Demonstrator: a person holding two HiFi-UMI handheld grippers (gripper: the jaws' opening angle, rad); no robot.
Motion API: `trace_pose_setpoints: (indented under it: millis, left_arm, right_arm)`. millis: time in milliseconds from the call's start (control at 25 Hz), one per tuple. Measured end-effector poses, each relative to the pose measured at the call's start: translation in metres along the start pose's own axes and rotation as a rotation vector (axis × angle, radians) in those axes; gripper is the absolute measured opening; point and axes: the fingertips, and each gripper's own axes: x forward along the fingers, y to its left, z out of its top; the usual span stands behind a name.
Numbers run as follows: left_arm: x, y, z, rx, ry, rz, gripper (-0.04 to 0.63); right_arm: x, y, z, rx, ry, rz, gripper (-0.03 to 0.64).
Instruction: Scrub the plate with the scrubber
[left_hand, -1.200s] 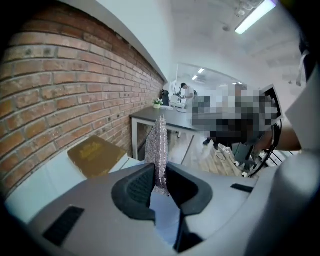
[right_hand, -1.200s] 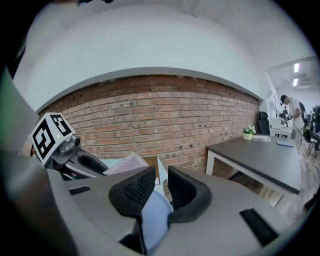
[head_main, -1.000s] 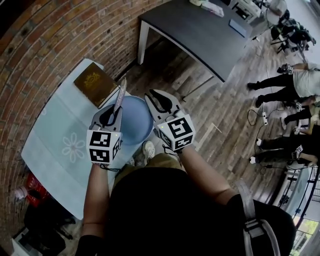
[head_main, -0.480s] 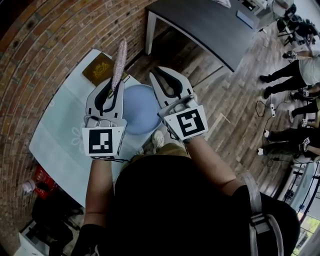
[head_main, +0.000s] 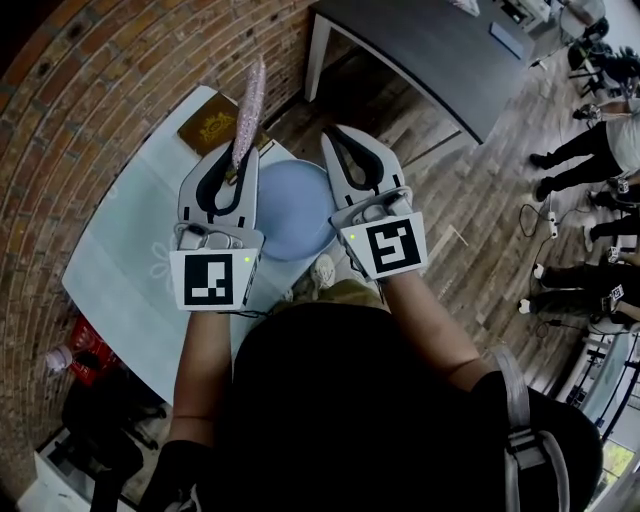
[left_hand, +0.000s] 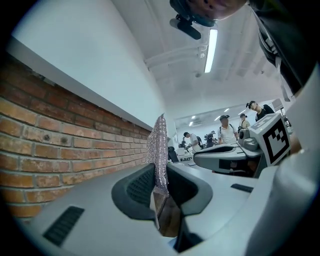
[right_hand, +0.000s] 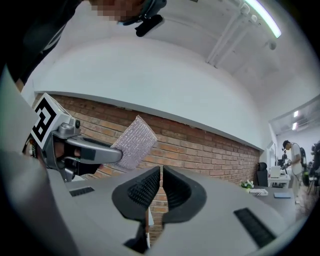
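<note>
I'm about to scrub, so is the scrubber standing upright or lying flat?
Upright: the scrubber stands on edge, its bottom pinched in the jaws of the left gripper.

Scrubber (head_main: 248, 110) of glittery woven mesh — plate (head_main: 295, 212) smooth and matt, wall (head_main: 60, 110) rough brick.

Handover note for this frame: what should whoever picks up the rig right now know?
Left gripper: shut on the scrubber, which sticks up from the jaws, off the plate.
Right gripper: shut, nothing between its jaws.
Plate: blue, on the pale table below both grippers, untouched by either.
Done: scrubber in hand.
Left: lower the scrubber onto the plate and scrub it.
</note>
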Motion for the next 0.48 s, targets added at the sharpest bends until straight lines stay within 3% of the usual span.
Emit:
trace_pose_setpoints:
  millis: [160,480]
  left_arm:
    - [0.0002,-0.0029,0.0064,-0.039,-0.035,0.012,0.072]
    - [-0.0024,-0.0061,0.0053,-0.029,-0.028,0.01,0.072]
  right_arm:
    - [-0.0013,0.0014,-0.0003,-0.003,-0.002,0.011,0.048]
    - [-0.0034,0.0059,-0.0014,-0.021,0.0,0.024,0.048]
